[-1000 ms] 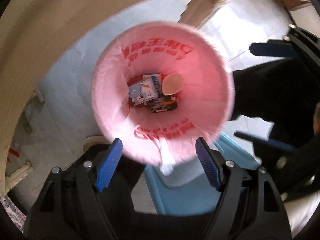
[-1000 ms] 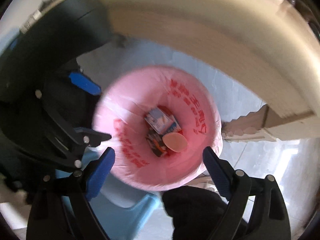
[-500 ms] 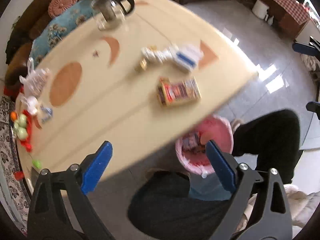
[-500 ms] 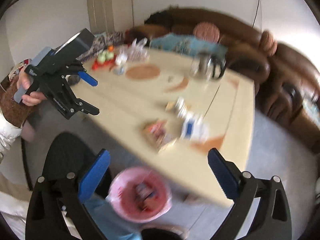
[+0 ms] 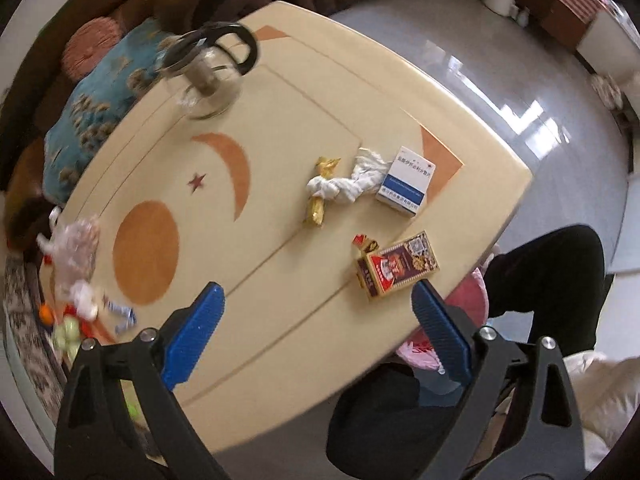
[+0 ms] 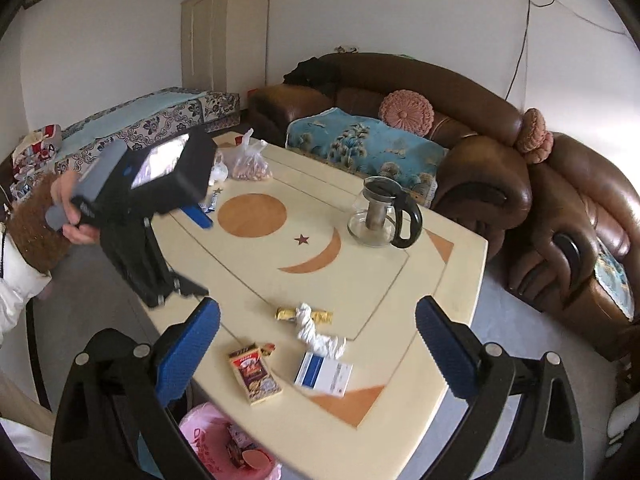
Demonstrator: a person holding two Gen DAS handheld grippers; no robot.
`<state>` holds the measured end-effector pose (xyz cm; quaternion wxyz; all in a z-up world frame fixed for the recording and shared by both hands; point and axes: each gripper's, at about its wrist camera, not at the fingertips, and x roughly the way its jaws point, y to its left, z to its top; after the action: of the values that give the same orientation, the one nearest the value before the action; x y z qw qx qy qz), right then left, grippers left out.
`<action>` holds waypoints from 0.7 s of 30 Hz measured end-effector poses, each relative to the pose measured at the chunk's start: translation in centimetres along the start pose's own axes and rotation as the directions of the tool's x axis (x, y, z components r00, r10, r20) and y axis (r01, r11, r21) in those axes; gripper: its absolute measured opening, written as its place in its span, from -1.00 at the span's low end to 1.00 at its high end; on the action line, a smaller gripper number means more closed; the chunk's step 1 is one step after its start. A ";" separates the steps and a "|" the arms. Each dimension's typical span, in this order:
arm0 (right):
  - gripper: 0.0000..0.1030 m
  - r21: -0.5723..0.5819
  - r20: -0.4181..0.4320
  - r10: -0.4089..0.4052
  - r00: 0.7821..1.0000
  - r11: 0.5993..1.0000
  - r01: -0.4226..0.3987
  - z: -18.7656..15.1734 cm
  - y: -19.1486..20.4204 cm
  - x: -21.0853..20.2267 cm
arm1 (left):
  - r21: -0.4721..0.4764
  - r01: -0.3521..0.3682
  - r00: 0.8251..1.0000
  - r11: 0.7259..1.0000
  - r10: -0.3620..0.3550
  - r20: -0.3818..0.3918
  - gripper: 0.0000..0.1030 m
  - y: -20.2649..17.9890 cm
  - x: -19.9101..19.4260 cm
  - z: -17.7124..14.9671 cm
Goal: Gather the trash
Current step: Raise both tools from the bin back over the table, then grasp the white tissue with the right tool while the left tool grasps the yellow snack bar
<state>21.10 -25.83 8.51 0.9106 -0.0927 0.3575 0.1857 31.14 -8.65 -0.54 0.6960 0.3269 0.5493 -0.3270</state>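
Note:
On the cream table [image 5: 280, 120] lie a red-brown box [image 5: 396, 266], a white and blue box [image 5: 408, 184], a twisted white tissue [image 5: 348, 182] and a gold wrapper [image 5: 320, 196]. My left gripper [image 5: 318, 334] hangs open and empty high over the table's near edge. My right gripper [image 6: 318, 350] is also open and empty, looking across the red-brown box [image 6: 256, 372], white and blue box [image 6: 324, 372] and tissue [image 6: 316, 330]. The pink-lined bin [image 6: 208, 440] with trash in it stands on the floor below the table edge. The left gripper [image 6: 200, 254] shows at the left.
A glass jug [image 6: 380, 216] with a black handle stands mid-table. A plastic bag of snacks [image 6: 248, 164] and fruit sit at the far end. A brown sofa [image 6: 480, 140] wraps behind the table. The person's dark legs [image 5: 552, 272] are beside the bin [image 5: 468, 300].
Both grippers have risen from just over the bin's mouth to high above the tabletop. Their jaws have opened a little wider. The bin is now small at the table edge.

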 end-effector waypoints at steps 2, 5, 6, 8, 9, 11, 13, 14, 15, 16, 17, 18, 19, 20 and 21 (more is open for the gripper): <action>0.86 -0.008 -0.018 0.011 1.000 1.000 -0.011 0.0 -0.6 2.3 | 0.022 0.007 1.000 1.000 -0.007 -0.017 0.79 -0.1 1.6 0.8; 0.86 0.000 -0.063 0.039 0.997 0.999 -0.039 -0.3 -1.4 5.7 | 0.034 0.032 0.998 0.999 -0.031 -0.052 0.79 0.3 4.7 1.9; 0.86 0.003 -0.080 0.049 0.996 0.999 -0.049 -0.6 -1.6 6.7 | 0.035 0.034 0.997 0.999 -0.032 -0.069 0.79 0.6 6.0 2.2; 0.86 -0.002 -0.122 0.061 0.991 0.998 -0.062 -1.4 -1.7 9.2 | 0.036 0.044 0.994 0.998 -0.040 -0.100 0.79 0.9 8.1 2.6; 0.86 -0.005 -0.140 0.066 0.988 0.998 -0.068 -1.8 -1.9 10.2 | 0.037 0.050 0.992 0.998 -0.045 -0.114 0.79 1.0 9.1 2.8; 0.86 -0.014 -0.186 0.084 0.979 0.996 -0.088 -2.6 -2.0 12.4 | 0.048 0.062 0.990 0.997 -0.055 -0.133 0.79 1.2 10.9 3.1; 0.86 -0.029 -0.220 0.088 0.972 0.995 -0.097 -3.3 -2.0 14.3 | 0.059 0.071 0.987 0.996 -0.061 -0.151 0.79 1.3 12.6 3.4; 0.86 -0.036 -0.249 0.095 0.964 0.994 -0.107 -3.8 -2.0 15.7 | 0.067 0.078 0.985 0.995 -0.066 -0.159 0.79 1.4 13.5 3.6; 0.86 -0.036 -0.270 0.102 0.958 0.993 -0.116 -4.1 -2.1 16.8 | 0.071 0.083 0.984 0.994 -0.071 -0.165 0.79 1.4 14.1 3.7; 0.86 -0.035 -0.282 0.105 0.953 0.992 -0.120 -4.3 -2.2 17.5 | 0.072 0.091 0.982 0.993 -0.078 -0.169 0.79 1.5 14.6 3.9; 0.86 -0.035 -0.305 0.114 0.946 0.991 -0.130 -4.8 -2.2 18.8 | 0.072 0.101 0.981 0.992 -0.087 -0.174 0.79 1.6 15.2 4.1; 0.86 -0.036 -0.321 0.120 0.939 0.990 -0.139 -5.1 -2.2 19.6 | 0.074 0.110 0.979 0.991 -0.095 -0.182 0.79 1.6 15.9 4.2; 0.86 -0.041 -0.336 0.123 0.934 0.989 -0.145 -5.5 -2.1 20.5 | 0.079 0.114 0.977 0.990 -0.097 -0.189 0.79 1.5 16.6 4.3; 0.86 -0.051 -0.355 0.124 0.927 0.987 -0.152 -6.0 -2.0 21.5 | 0.087 0.116 0.976 0.989 -0.097 -0.196 0.79 1.5 17.1 4.4; 0.86 -0.057 -0.369 0.126 0.921 0.986 -0.158 -6.2 -1.9 22.3 | 0.096 0.120 0.974 0.988 -0.099 -0.203 0.79 1.5 17.8 4.5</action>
<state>33.12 -23.41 -11.24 0.8079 -0.1383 0.5172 0.2461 38.07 -13.20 -16.99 0.6003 0.3641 0.6144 -0.3600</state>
